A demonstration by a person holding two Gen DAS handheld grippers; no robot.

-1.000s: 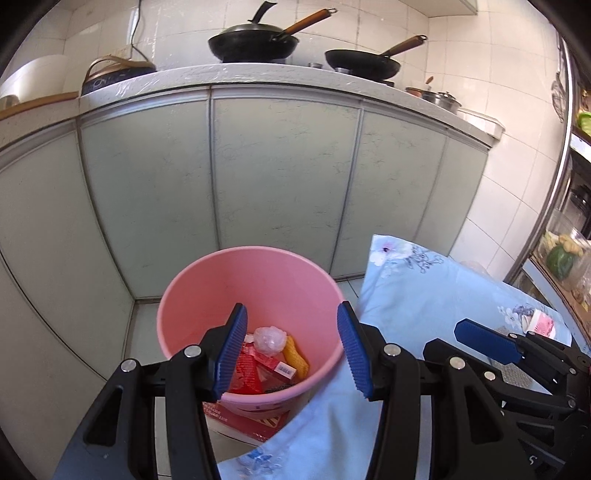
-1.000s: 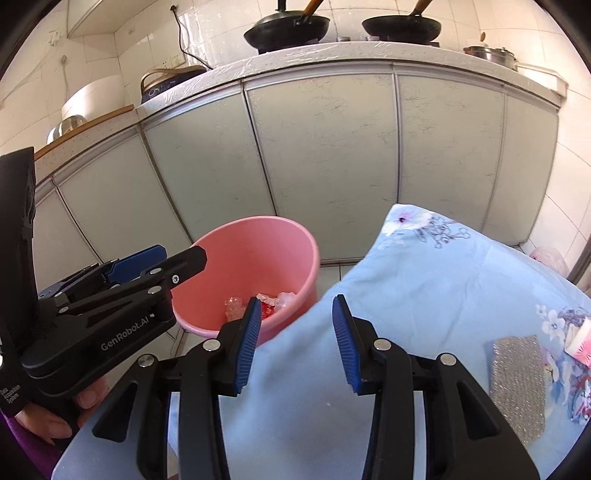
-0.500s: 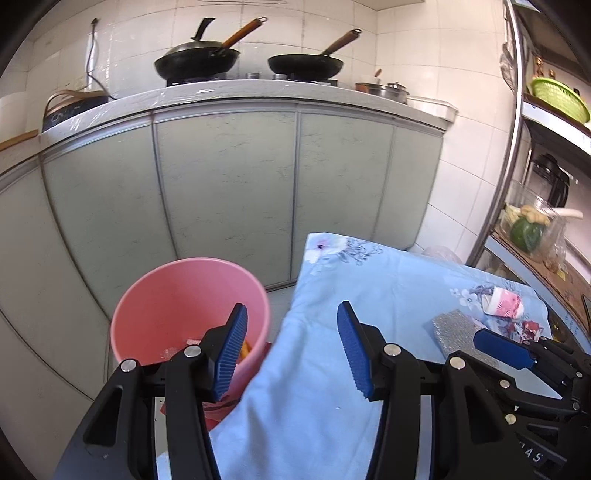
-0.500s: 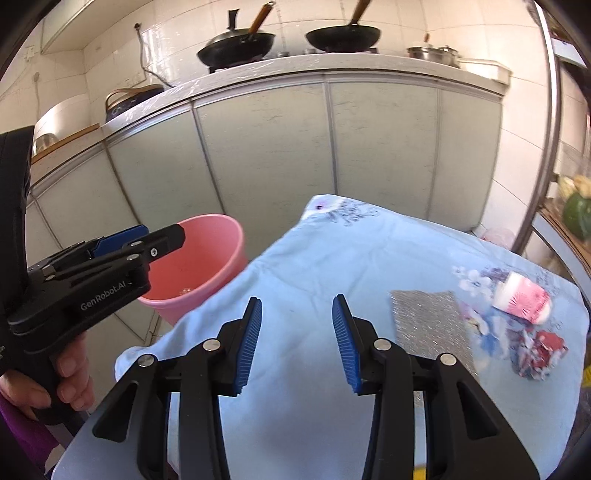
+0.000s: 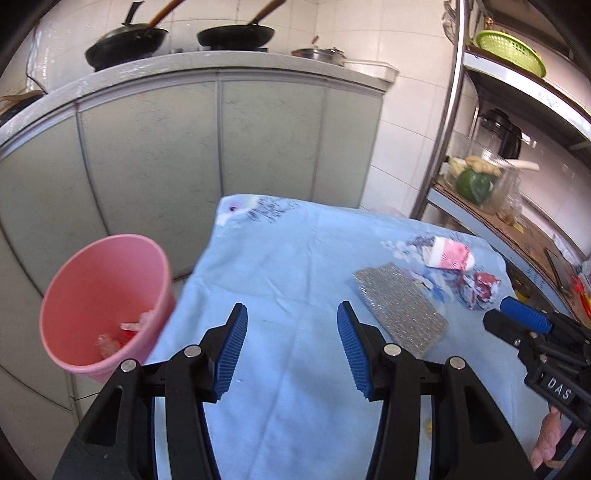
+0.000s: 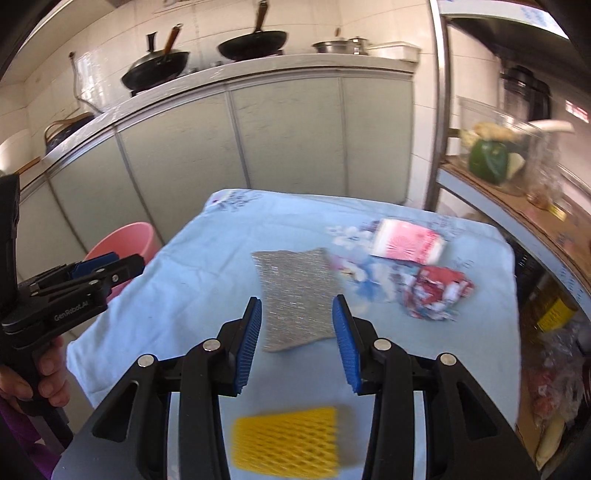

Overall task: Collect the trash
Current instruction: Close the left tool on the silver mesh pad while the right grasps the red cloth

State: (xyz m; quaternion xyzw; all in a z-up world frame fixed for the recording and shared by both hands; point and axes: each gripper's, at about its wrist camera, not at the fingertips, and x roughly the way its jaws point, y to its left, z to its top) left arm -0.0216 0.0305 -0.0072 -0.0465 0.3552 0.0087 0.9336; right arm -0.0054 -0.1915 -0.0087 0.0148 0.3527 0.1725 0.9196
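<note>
A pink bucket [image 5: 105, 295] with several scraps inside stands on the floor left of the blue-clothed table [image 5: 288, 266]. On the cloth lie a silver glittery pad [image 6: 295, 295], a pink-and-white packet [image 6: 406, 242], a crumpled red-and-white wrapper [image 6: 436, 291] and a yellow foam net [image 6: 286, 441]. My left gripper [image 5: 291, 349] hovers open over bare cloth, nothing between its fingers. My right gripper [image 6: 297, 341] is open above the near end of the silver pad, with the yellow net below it. The same pad [image 5: 400, 314], packet [image 5: 448, 256] and wrapper [image 5: 478, 290] show in the left wrist view.
Grey-green kitchen cabinets [image 5: 221, 147] with woks [image 5: 236, 35] on the counter stand behind. A metal shelf rack [image 5: 439, 129] with vegetables [image 6: 487, 158] and jars is at the right. A hand [image 6: 44, 380] holds the left gripper's handle.
Both grippers have swung right, from over the pink bucket to above the table. The bucket slid to the left of both views, and the silver pad, packet, wrapper and yellow net came into sight.
</note>
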